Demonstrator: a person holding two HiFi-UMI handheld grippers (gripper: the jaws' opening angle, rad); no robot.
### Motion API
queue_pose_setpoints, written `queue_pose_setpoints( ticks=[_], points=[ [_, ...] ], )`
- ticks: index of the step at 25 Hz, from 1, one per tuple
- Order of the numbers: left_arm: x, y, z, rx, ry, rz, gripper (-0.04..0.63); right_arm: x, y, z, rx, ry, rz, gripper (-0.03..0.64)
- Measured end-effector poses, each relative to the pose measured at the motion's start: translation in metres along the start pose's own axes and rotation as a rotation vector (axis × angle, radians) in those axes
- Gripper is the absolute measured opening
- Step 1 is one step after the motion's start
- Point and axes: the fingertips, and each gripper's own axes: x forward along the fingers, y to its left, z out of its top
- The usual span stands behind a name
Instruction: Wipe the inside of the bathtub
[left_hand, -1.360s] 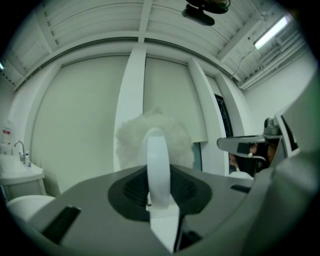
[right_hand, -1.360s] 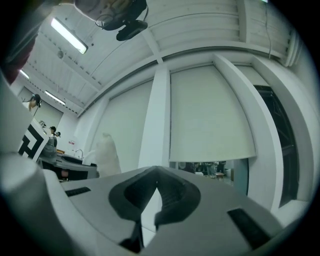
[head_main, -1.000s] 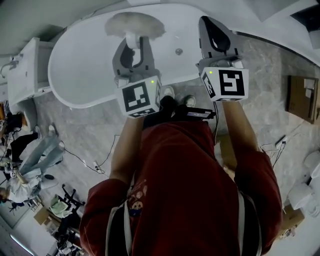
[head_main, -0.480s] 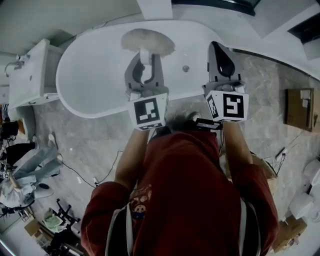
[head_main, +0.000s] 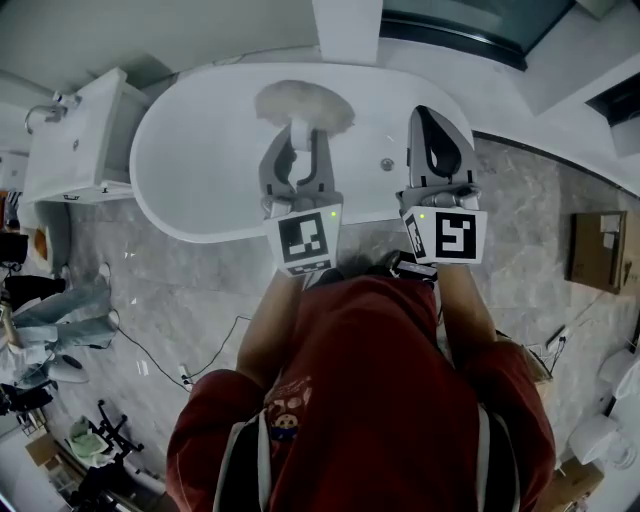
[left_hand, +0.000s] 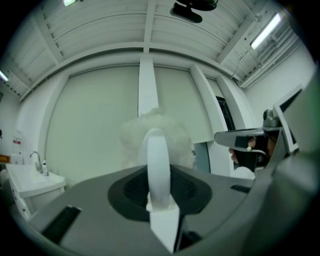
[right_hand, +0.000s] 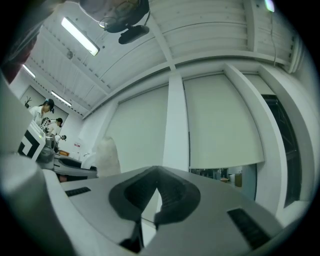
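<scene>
- The left tongs (head_main: 298, 142) are clamped on the white handle (left_hand: 157, 165) of a fluffy white duster (head_main: 303, 103).
- In the head view, the duster's fluffy head shows over the far side of the white bathtub (head_main: 190, 170). Whether it touches the tub cannot be told.
- The right tongs (head_main: 437, 125) hold nothing, with their jaws drawn together, and sit over the tub's near right rim.
- A washbasin (head_main: 75, 150) stands just left of the tub.
- The person in a red top stands on the marbled floor (head_main: 180, 290).
</scene>
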Motion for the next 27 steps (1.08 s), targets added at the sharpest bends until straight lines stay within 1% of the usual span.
queue_pose_setpoints(
  ticks=[5,10,14,19,23,27],
  points=[
    [0.004,-0.003,-0.003,0.011,-0.002,-0.002,0.095,0.008,-0.002,-0.003,-0.017,0.011,0.003,0.012],
    [0.011,-0.009,-0.008,0.006,0.004,-0.006,0.094,0.012,-0.007,-0.008,-0.021,0.017,0.021,0.012],
    [0.015,-0.01,-0.006,-0.037,0.002,0.012,0.094,0.013,-0.012,-0.011,-0.025,0.026,0.029,0.012],
    [0.022,-0.014,-0.005,-0.047,-0.002,0.021,0.094,0.017,-0.02,-0.015,-0.032,0.031,0.034,0.012],
    [0.02,-0.018,-0.001,-0.008,-0.001,0.007,0.095,0.014,-0.023,-0.015,-0.036,0.039,0.034,0.012],
    [0.022,-0.02,0.004,-0.03,-0.01,0.016,0.095,0.014,-0.028,-0.014,-0.031,0.041,0.036,0.012]
  ],
)
